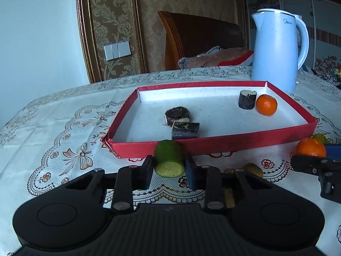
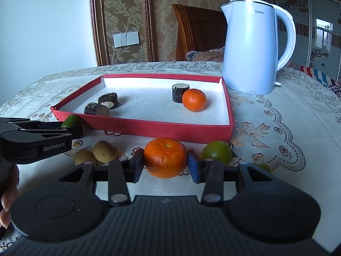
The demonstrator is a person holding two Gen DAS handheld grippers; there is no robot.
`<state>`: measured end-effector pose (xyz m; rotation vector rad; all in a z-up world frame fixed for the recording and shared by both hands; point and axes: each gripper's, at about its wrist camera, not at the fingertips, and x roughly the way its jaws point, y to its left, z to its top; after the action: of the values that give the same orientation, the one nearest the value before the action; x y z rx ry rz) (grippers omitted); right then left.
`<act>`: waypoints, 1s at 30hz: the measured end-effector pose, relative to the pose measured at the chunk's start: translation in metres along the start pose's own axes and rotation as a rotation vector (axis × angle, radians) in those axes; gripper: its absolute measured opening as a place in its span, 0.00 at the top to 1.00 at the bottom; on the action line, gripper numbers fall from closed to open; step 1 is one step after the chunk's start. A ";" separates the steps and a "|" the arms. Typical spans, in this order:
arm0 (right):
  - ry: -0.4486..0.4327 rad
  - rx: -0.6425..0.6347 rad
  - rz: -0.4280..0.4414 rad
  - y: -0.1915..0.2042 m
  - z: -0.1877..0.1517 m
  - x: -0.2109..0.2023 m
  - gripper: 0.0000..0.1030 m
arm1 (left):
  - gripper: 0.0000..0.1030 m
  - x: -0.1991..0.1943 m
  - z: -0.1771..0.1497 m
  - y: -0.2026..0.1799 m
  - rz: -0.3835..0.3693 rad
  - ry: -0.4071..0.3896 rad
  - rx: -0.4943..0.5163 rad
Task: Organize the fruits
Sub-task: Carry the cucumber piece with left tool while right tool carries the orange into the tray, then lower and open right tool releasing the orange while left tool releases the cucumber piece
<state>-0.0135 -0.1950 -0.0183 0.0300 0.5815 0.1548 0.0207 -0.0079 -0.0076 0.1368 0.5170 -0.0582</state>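
Observation:
My left gripper (image 1: 169,166) is shut on a short green cut fruit piece (image 1: 169,159), just in front of the red tray's (image 1: 213,144) near wall. The right wrist view shows that gripper (image 2: 73,129) at the left with the green piece (image 2: 69,121) in its tips. My right gripper (image 2: 165,163) is shut on an orange mandarin (image 2: 165,155) close to the tablecloth, before the tray (image 2: 149,128). Inside the tray lie another mandarin (image 2: 194,99) and three dark cane chunks (image 1: 247,99) (image 1: 178,116) (image 1: 185,130).
A white kettle (image 2: 251,47) stands behind the tray's right corner. Two brown longans (image 2: 104,151) and a green round fruit (image 2: 216,152) lie on the lace cloth beside my right gripper. A person's hand (image 2: 8,192) shows at the left edge. A wooden chair stands behind the table.

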 end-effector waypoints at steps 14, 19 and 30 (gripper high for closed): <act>-0.071 0.056 -0.037 -0.016 0.023 -0.001 0.60 | 0.70 -0.018 0.016 -0.021 -0.065 -0.093 0.002; -0.063 0.065 -0.067 -0.028 0.038 0.014 0.60 | 0.70 -0.008 0.032 -0.032 -0.103 -0.079 -0.015; 0.072 0.023 -0.078 -0.037 0.051 0.064 0.60 | 0.70 0.035 0.040 -0.052 -0.107 0.013 -0.005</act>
<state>0.0725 -0.2207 -0.0133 0.0240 0.6551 0.0736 0.0664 -0.0662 0.0034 0.1043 0.5367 -0.1606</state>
